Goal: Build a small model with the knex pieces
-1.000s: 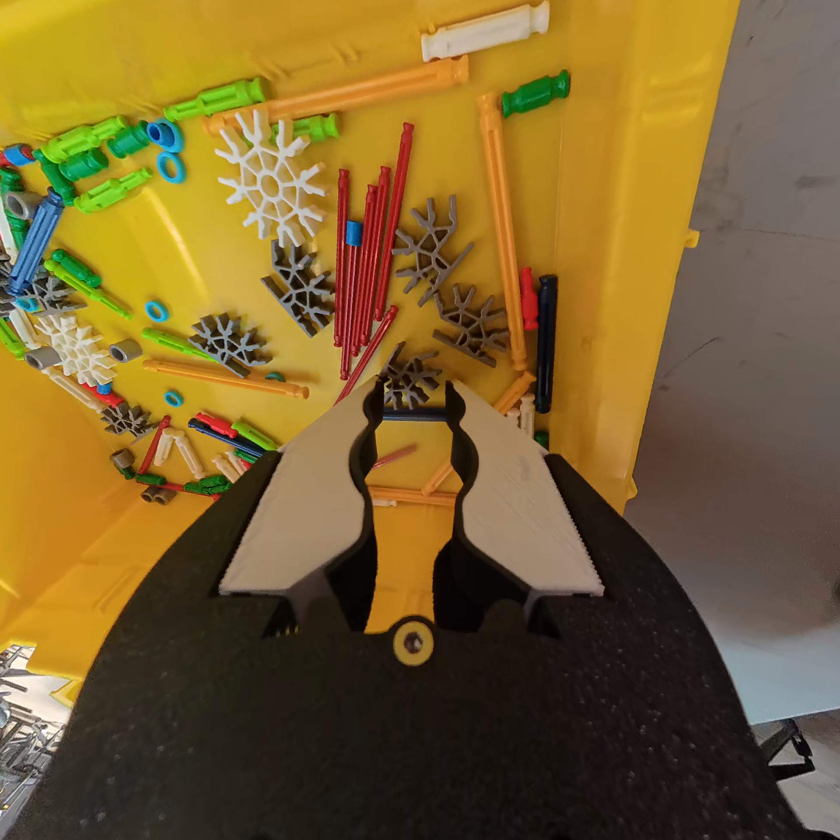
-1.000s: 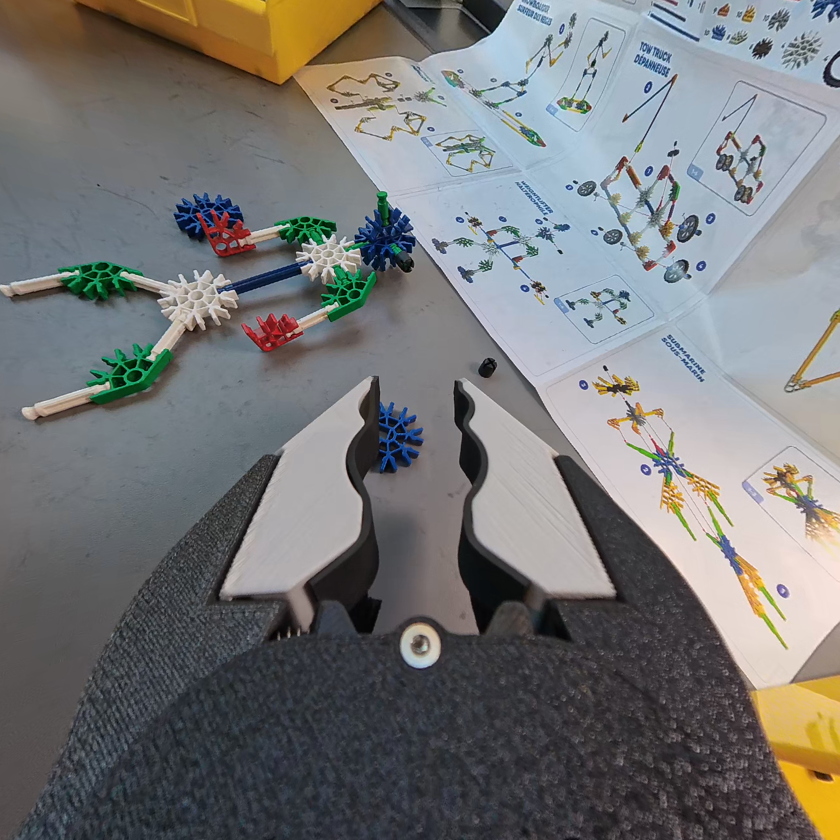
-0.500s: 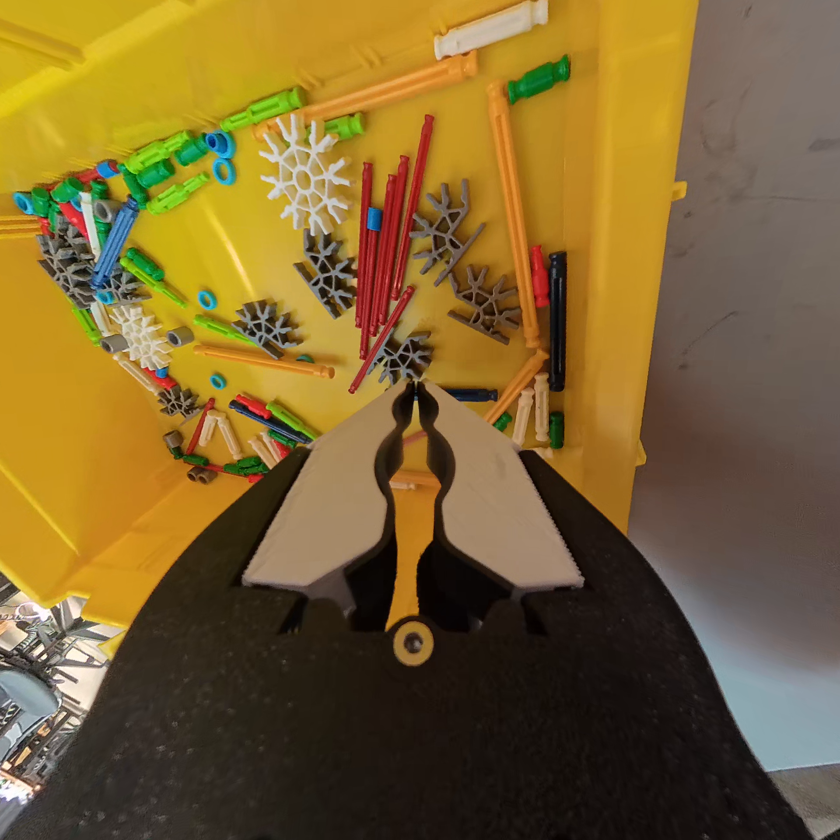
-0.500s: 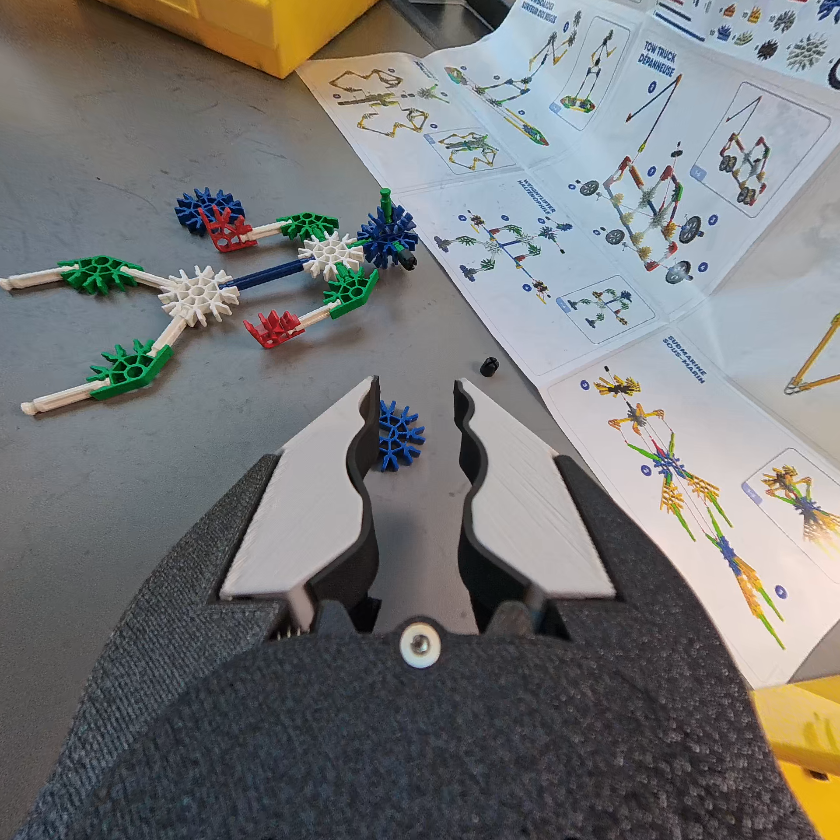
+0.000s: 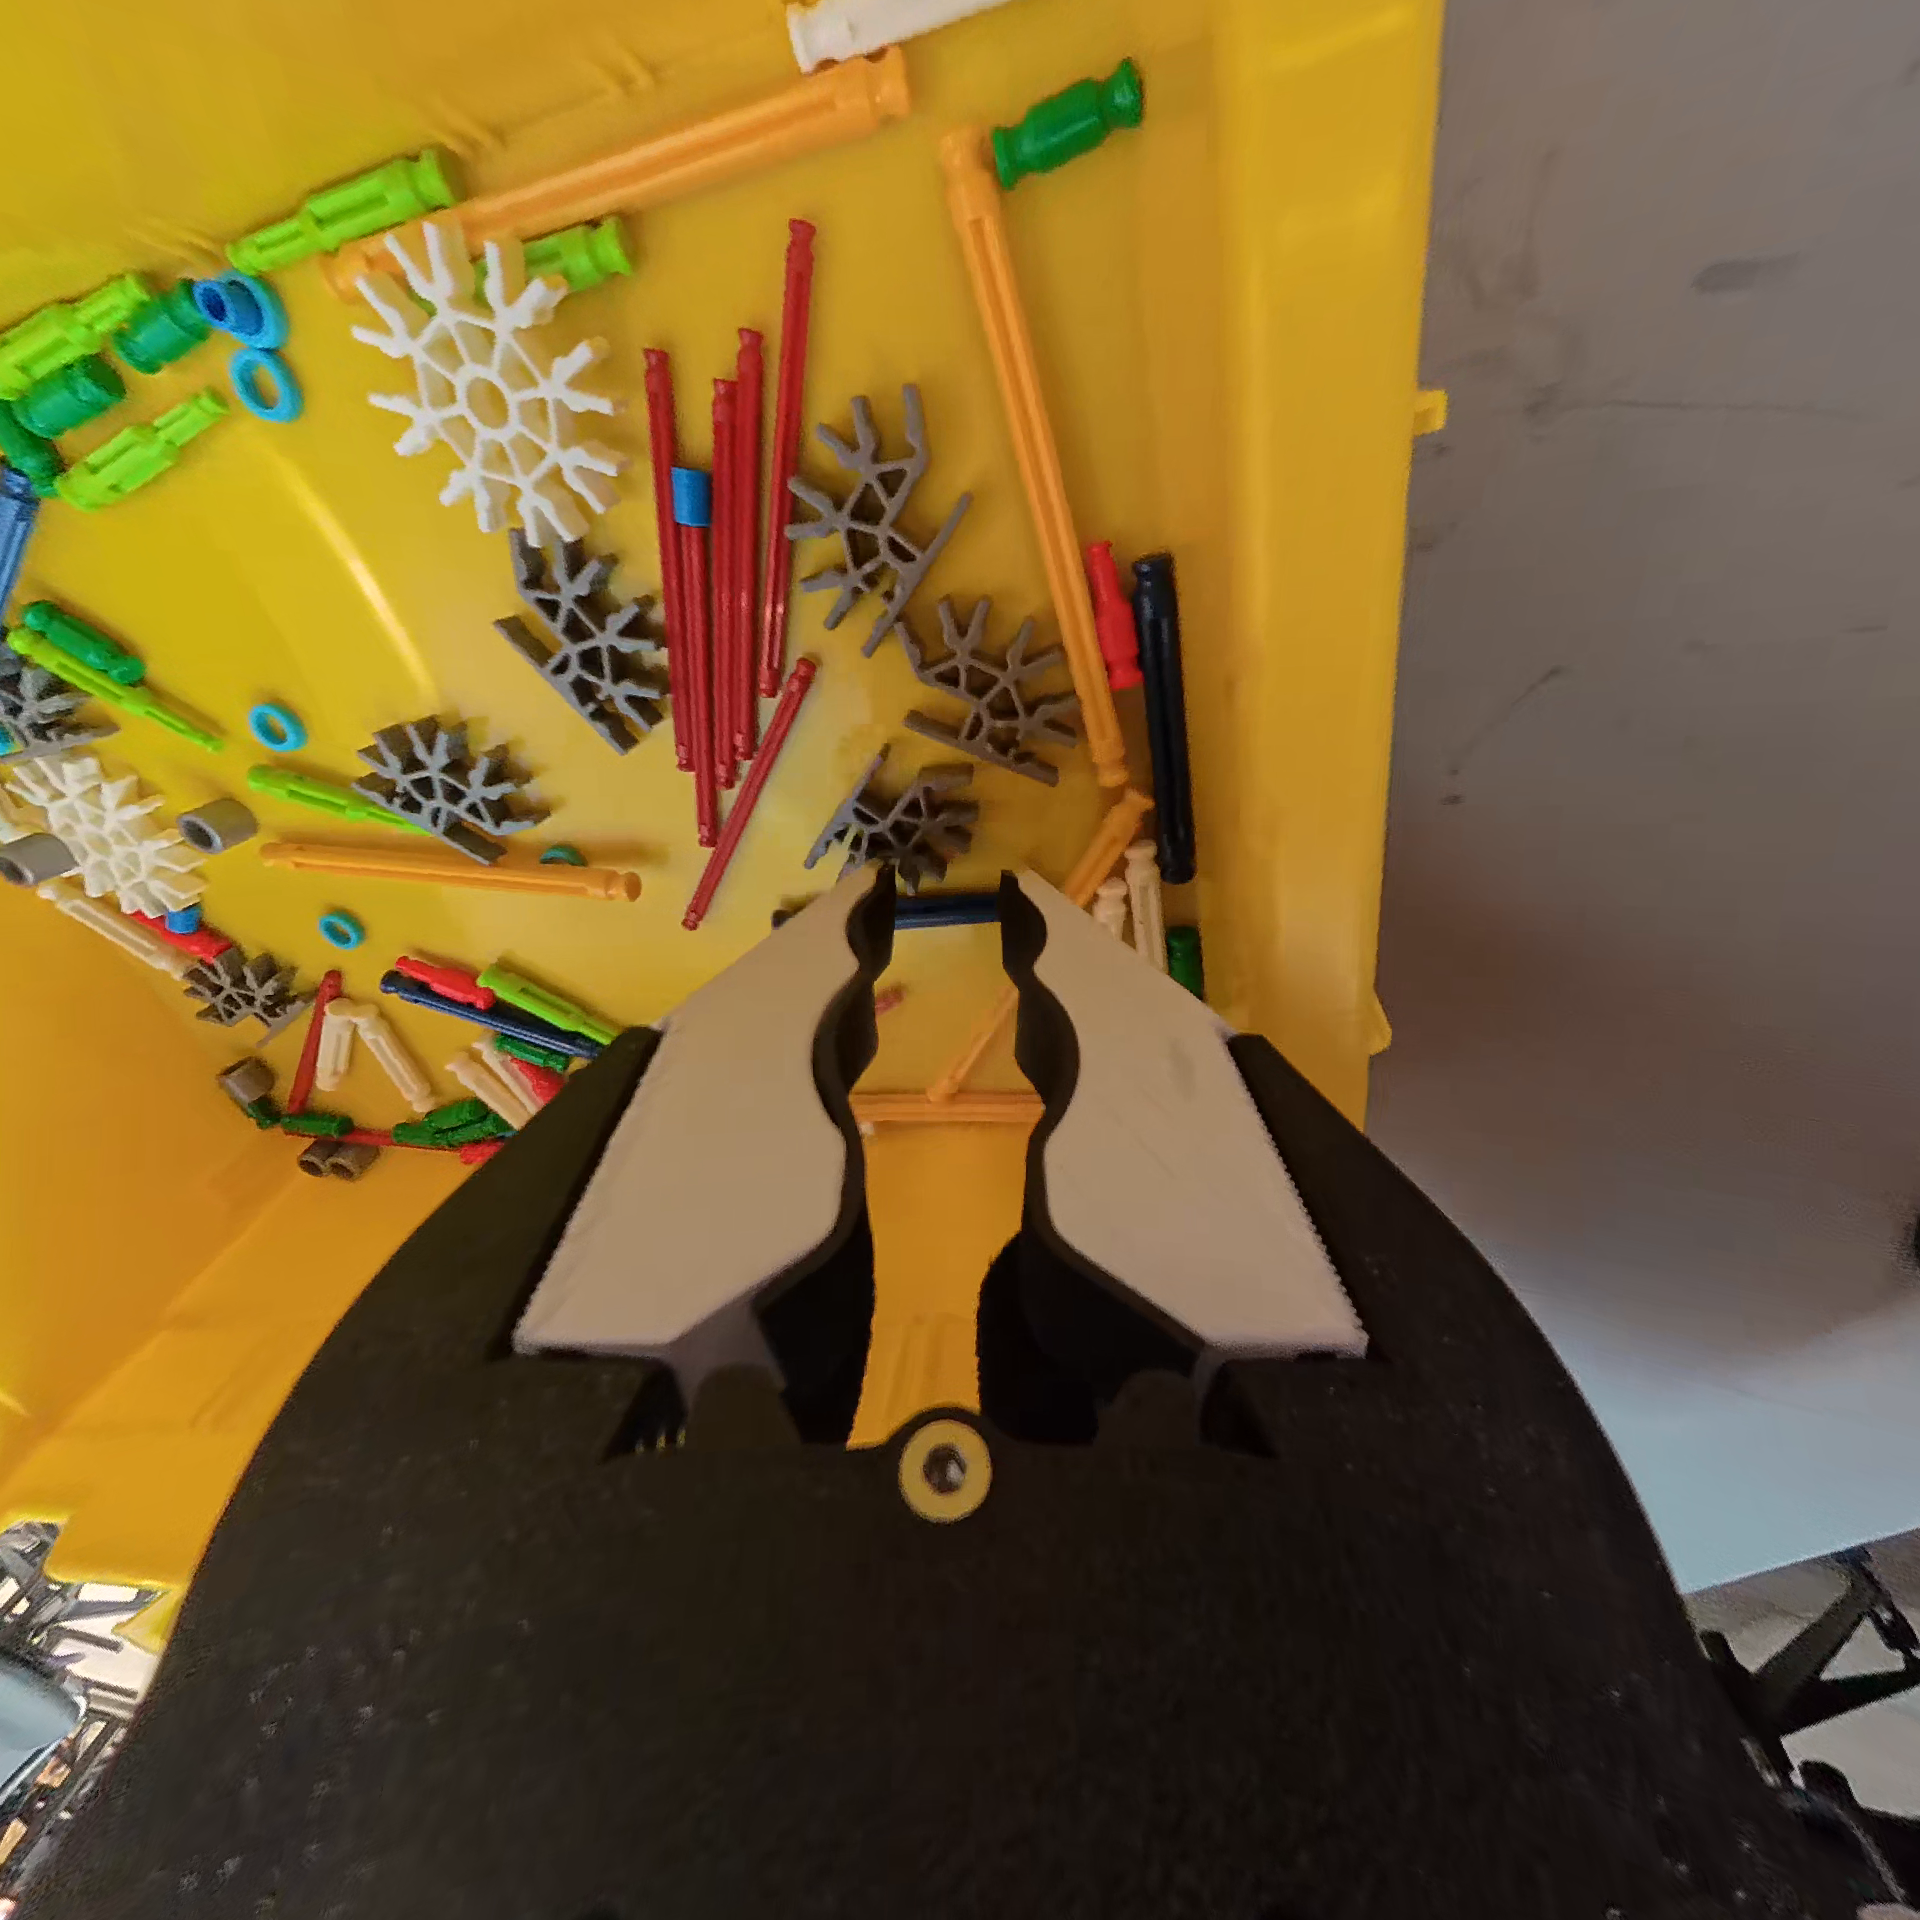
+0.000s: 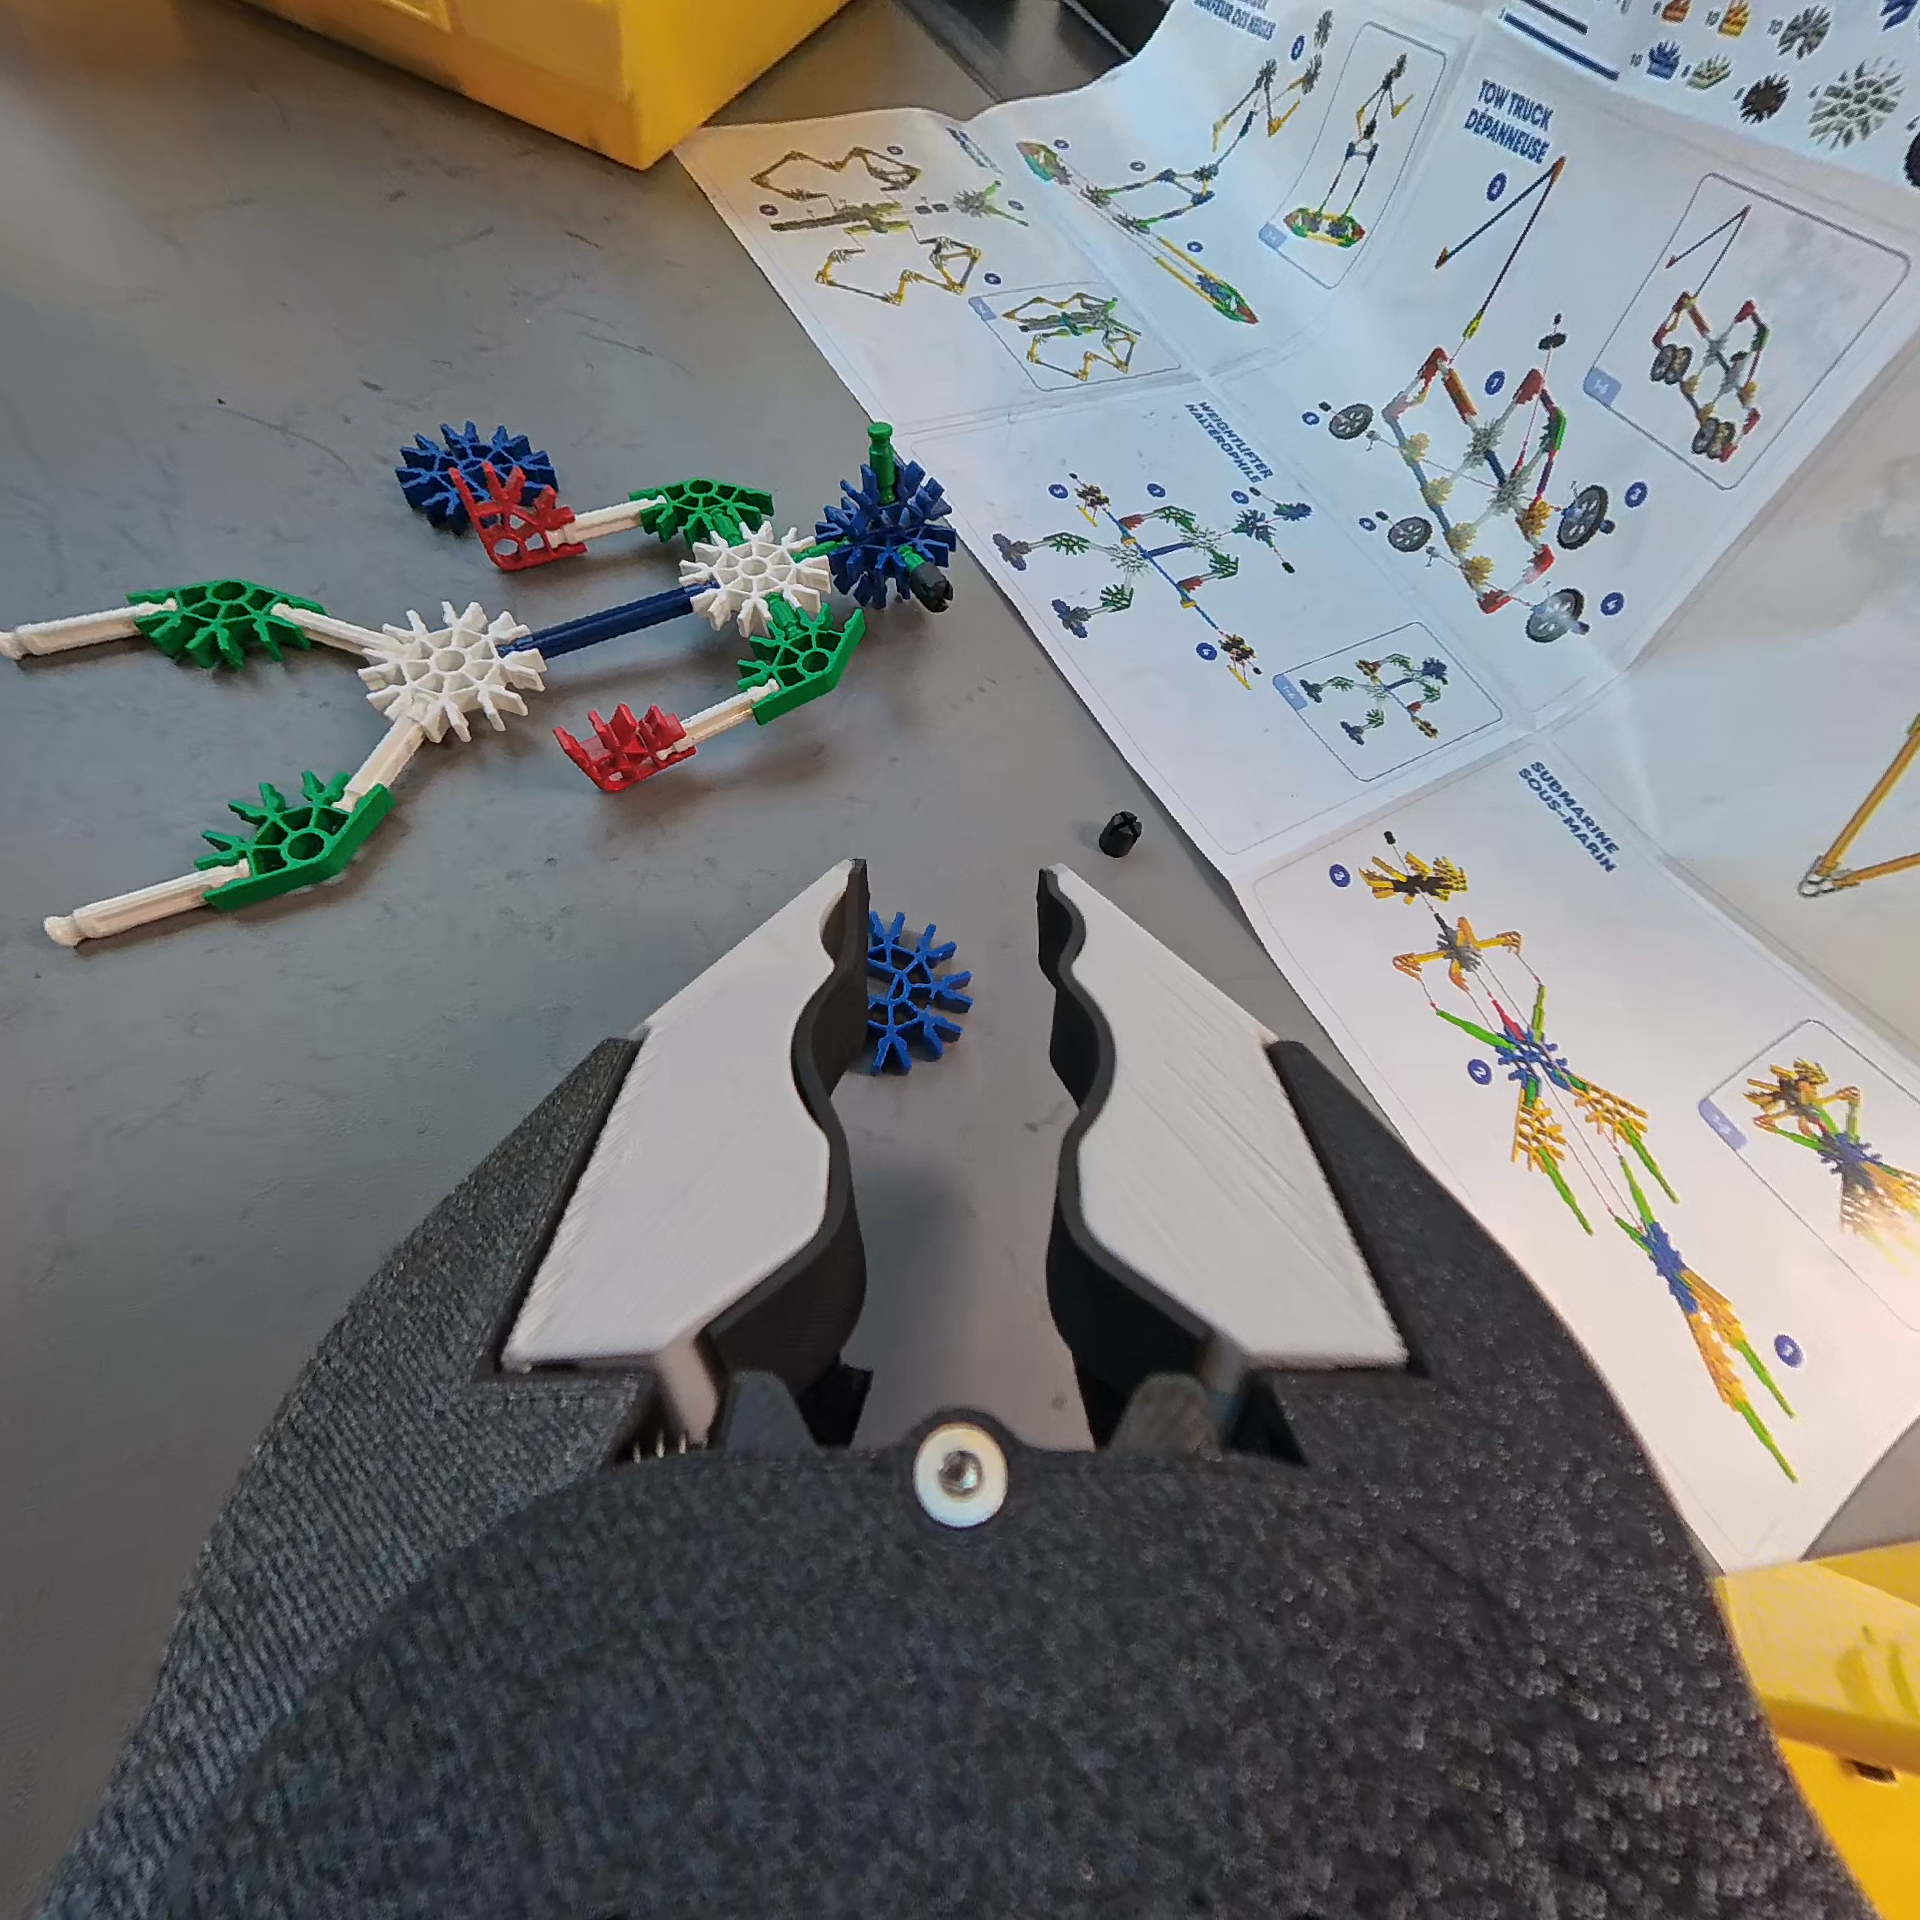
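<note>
Left gripper (image 5: 940, 894): parted to a narrow gap, gripping nothing; poised inside the yellow bin (image 5: 1320, 520) above loose building-toy pieces.
Between left tips: short dark blue rod (image 5: 945, 912) seen crossing the gap; touching or merely behind, cannot tell from this angle.
Just beyond left tips: grey snowflake connector (image 5: 909, 821), tilted, near the lower end of a slanting red rod (image 5: 750, 790).
Farther in bin: bundle of red rods (image 5: 727, 561) side by side, one with a blue sleeve (image 5: 688, 497); large white snowflake connector (image 5: 488, 400) beside them; more grey connectors to either side; long orange rods (image 5: 1029, 447) along the right wall; green rods (image 5: 343, 213) and blue rings (image 5: 268, 384) at the left.
Right gripper (image 6: 951, 883): spread wide, holding nothing; low over the grey table (image 6: 260, 1091).
Between right fingers: small blue snowflake connector (image 6: 914, 992), flat on the table, close against the left finger (image 6: 727, 1091), well clear of the other.
Ahead of right gripper: tiny black cap (image 6: 1119, 832) near the edge of an unfolded instruction sheet (image 6: 1455, 520).
Assembled figure (image 6: 457, 665): flat on the table to the left; two white hubs joined by a dark blue rod, green and red connectors on white rods, blue connectors at the far end.
Far corner: another yellow box (image 6: 582, 62).
</note>
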